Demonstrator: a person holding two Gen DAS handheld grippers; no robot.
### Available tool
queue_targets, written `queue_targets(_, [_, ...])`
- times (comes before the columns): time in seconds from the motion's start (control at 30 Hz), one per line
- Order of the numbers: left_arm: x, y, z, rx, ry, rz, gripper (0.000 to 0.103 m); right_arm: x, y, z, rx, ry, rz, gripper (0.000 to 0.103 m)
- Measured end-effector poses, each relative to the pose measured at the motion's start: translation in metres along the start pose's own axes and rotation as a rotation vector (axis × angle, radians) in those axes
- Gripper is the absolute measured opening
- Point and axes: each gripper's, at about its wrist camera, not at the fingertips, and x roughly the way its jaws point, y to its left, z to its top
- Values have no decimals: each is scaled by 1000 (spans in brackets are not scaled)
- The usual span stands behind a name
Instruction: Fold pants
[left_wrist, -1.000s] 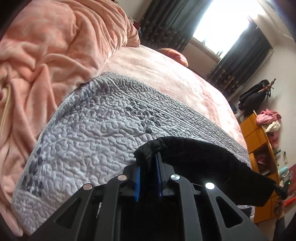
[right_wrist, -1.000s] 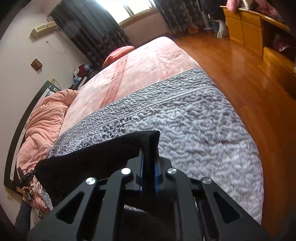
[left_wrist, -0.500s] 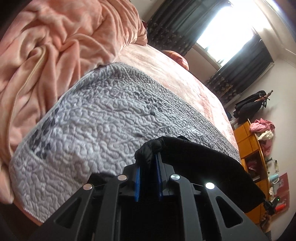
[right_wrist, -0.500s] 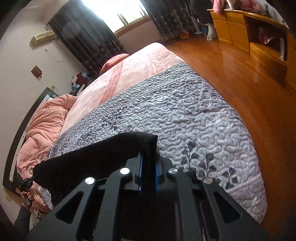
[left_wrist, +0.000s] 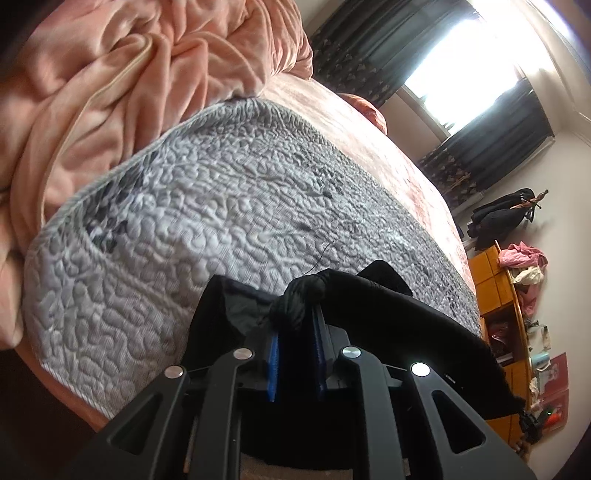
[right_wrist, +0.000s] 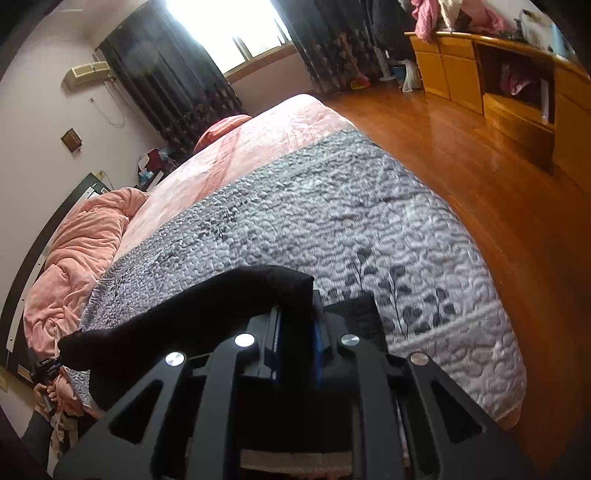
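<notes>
Pants (left_wrist: 399, 317) hang stretched between the two grippers, just over the near edge of the grey quilt (left_wrist: 207, 221) on the bed, and the bed edge now looks closer than a second ago, so I think they are about to be laid down for folding. Left gripper (left_wrist: 295, 325) pinches one bunched black corner tight; right gripper (right_wrist: 297, 317) has just been opening a little, yet the cloth sits between its pads. No box or basket shows here.
</notes>
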Motion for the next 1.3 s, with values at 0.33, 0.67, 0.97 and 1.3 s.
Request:
queue_targets(0.33, [13, 27, -45, 8, 67, 36, 20, -8, -3, -58, 28, 15, -1, 20])
queue_targets(0.67, [22, 66, -80, -41, 138, 259, 53, -4, -33, -101, 140, 74, -106, 60])
queue_targets(0.97, [-31, 88, -103, -159, -24, 286, 77, -11, -117, -178, 624, 113, -86, 69])
queue_targets(1.3, [50, 49, -100, -58, 174, 259, 84, 7, -114, -202, 833, 5, 193, 69])
